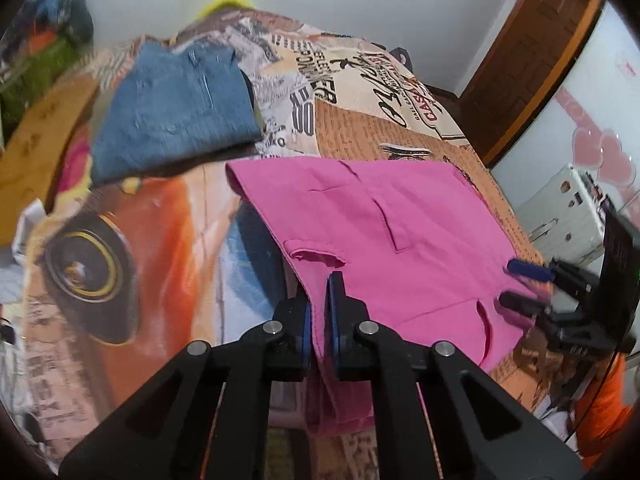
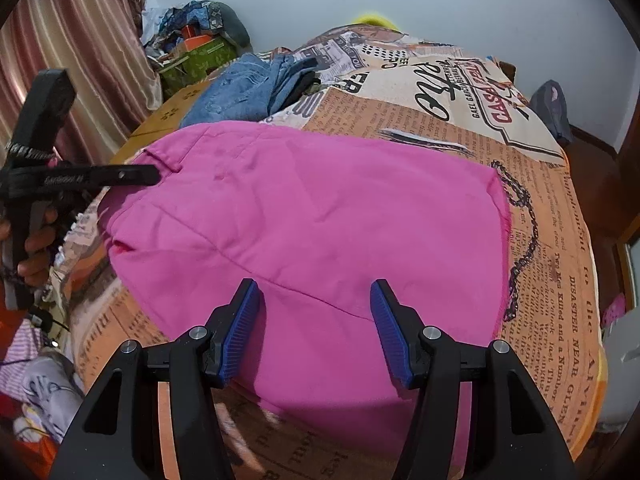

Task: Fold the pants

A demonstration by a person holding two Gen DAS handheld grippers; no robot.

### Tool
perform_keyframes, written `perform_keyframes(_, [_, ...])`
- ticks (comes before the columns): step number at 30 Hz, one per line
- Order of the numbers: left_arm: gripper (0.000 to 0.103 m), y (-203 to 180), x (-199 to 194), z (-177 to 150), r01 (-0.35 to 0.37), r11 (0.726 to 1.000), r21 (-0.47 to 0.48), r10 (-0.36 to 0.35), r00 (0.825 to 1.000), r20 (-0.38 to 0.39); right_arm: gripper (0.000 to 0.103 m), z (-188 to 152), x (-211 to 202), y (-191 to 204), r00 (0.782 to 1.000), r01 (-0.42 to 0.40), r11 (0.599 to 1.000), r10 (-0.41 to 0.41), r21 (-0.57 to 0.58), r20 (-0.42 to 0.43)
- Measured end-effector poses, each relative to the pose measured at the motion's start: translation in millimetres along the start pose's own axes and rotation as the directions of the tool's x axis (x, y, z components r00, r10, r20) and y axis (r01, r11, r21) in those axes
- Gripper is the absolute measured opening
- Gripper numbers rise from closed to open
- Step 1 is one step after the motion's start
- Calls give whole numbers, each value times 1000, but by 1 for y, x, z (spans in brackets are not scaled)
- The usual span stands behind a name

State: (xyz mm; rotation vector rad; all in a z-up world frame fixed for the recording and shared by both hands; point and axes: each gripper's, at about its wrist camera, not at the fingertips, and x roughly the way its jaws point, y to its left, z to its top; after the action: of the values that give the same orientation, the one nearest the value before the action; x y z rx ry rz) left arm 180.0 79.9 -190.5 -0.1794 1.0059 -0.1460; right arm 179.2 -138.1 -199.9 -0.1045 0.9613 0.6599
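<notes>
My pink pants (image 2: 312,216) lie spread on the printed bedspread (image 2: 560,264), long axis running across it, waistband toward my left gripper (image 1: 318,312). Its pads are pinched on the pants' waist edge. My right gripper (image 2: 316,320) hangs spread above the pants, gripping nothing. Only the left view shows the pants' pocket slits clearly; folded jeans (image 1: 176,108) lie beyond the pants.

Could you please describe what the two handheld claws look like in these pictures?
Both are matte black plastic. The left claw and right claw have angular arms with triangular cut-outs, round silver pivot pins, and blue ribbed pads on the fingers. In the right wrist view, the left claw shows faint pale lettering along its side and a black block on top.
</notes>
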Motion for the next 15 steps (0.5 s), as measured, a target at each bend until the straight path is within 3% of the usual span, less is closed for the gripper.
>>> perform_keyframes(9, [5, -18, -45, -6, -69, 993, 98, 60, 994, 94, 54, 31, -12, 23, 996, -14, 999, 17, -32, 84])
perform_keyframes(12, [7, -16, -41, -9, -65, 992, 104, 60, 997, 53, 54, 36, -5, 34, 996, -33, 998, 36, -47, 82])
perform_keyframes(15, [18, 1, -24, -18, -37, 998, 42, 38, 999, -24, 54, 33, 7, 40, 997, -44, 997, 47, -56, 56])
